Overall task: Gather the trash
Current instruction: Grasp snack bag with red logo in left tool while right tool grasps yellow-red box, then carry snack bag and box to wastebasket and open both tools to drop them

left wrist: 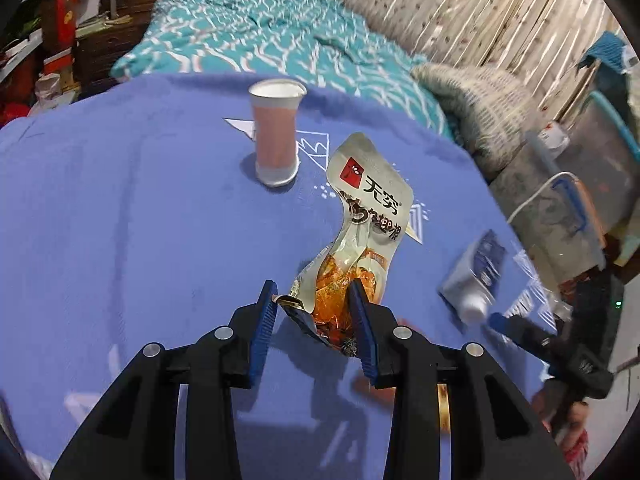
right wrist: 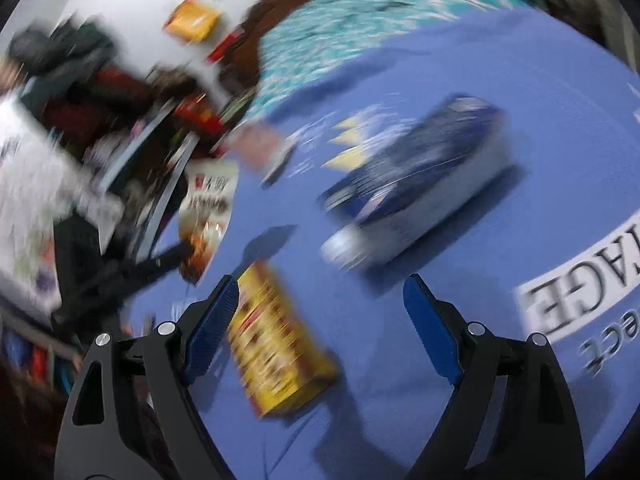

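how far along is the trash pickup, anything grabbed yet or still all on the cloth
Early on. Nothing looks binned; no bin shows in either view. In hand: the left gripper has its pads at the lower end of the snack wrapper. The right gripper is open and empty over the blue cloth. Left on the cloth: the paper cup, the blue carton on its side, and the yellow box.

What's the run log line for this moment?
left gripper: jaws shut on crumpled white-and-orange snack wrapper | right gripper: jaws open, empty | yellow box, blue-and-white carton: uncollected
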{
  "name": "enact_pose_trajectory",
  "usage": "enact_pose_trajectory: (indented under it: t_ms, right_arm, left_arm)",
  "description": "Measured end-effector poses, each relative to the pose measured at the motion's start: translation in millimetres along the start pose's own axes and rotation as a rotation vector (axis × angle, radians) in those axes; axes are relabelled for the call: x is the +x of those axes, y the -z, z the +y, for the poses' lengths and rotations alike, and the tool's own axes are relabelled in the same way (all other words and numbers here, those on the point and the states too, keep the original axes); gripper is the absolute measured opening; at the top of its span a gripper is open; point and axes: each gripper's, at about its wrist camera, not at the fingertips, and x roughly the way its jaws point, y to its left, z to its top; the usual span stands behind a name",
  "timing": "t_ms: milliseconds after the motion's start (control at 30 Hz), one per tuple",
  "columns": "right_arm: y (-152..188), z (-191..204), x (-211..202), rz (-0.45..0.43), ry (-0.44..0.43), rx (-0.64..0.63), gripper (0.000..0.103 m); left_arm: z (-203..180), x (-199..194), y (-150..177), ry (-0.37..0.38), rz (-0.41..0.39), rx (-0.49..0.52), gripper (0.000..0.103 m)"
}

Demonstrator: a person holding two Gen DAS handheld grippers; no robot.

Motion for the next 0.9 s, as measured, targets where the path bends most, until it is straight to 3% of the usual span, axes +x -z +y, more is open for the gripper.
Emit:
enact_pose_trajectory:
  t_ms: [133,267,333,367,467,600,700,900]
  right_arm:
    - [34,55,-7,0.036,0.033,-0.252,0.092]
    - [61,78,14,0.092,0.192,-0.455,0.093]
    - [70,77,25,0.122,0.247,-0.488,0.068]
    - [73,79,23,0.106,0.266,-0.513,0.066]
    - [78,80,-1,0.053,0.175,-0.487,0.065]
    - [86,57,-64,-0.064,0.186,-0.443,0.065]
    - [80,7,-112,-0.178,0.246,-0.336,0.065]
    - [73,-125,-245,-0.405,0.478,-0.032,0.065]
  left_arm:
    - [10,-48,34,-0.006,-0.055,0.005,0.035]
    - [16,-73,51,-0.016,-0.080,-0.018,0.035]
    - [14,-81,56,-0.035,-0.090,-0.010,0.035]
    - [11,-82,57,-0.042,-0.091,-0.003,0.035]
    - [-6,-85,60,-0.040,-0.083,0.033,0.035]
    - [-57,-74,56,0.011,-0.055,0.141,0.035]
    - [-108,-58,51,0.064,-0.025,0.242,0.035]
    - [-263,9,34,0.199,0.064,0.509,0.035]
